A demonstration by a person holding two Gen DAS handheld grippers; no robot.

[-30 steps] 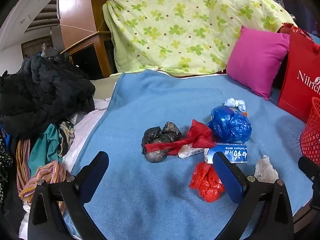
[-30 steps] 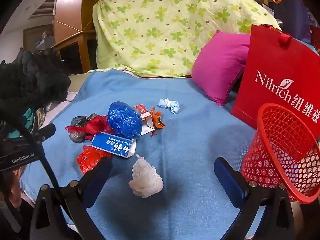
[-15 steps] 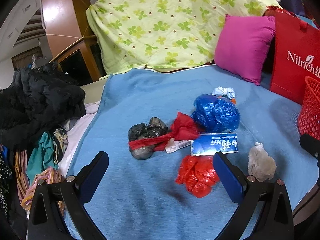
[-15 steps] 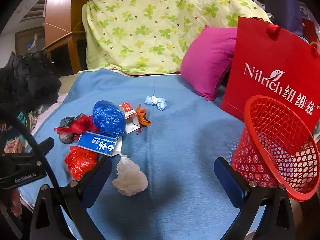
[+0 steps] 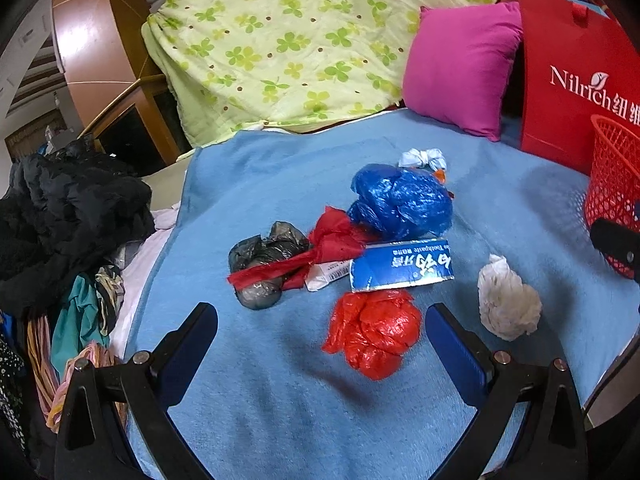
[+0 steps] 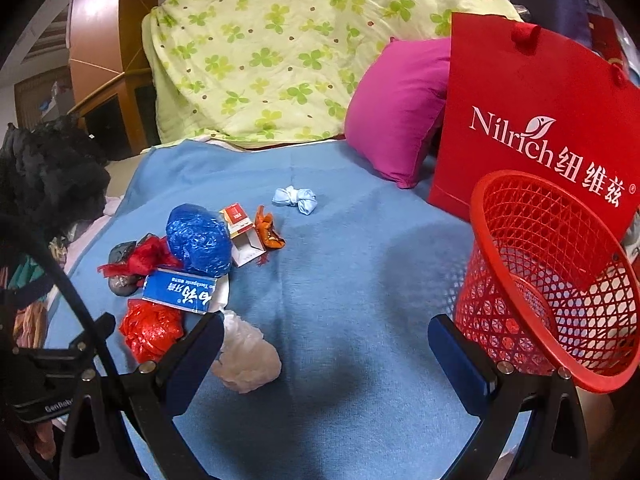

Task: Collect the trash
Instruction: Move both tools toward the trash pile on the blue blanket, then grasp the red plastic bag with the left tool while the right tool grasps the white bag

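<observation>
Across the blue blanket [image 5: 256, 396] the trash lay uncollected, your left gripper [image 5: 322, 340] spread empty nearest the red plastic wad [image 5: 374, 330], right gripper [image 6: 324, 344] likewise empty beside the red basket [image 6: 560, 280], so you likely needed to close on that wad.

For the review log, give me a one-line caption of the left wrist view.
Open left gripper above crumpled red bag among trash on blue blanket.

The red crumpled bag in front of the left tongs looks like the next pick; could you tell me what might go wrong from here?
1. The red crumpled bag touches the blue toothpaste box, so closing the open left tongs may drag both.
2. The red mesh basket looks light; a drop against its rim might tip it.
</observation>
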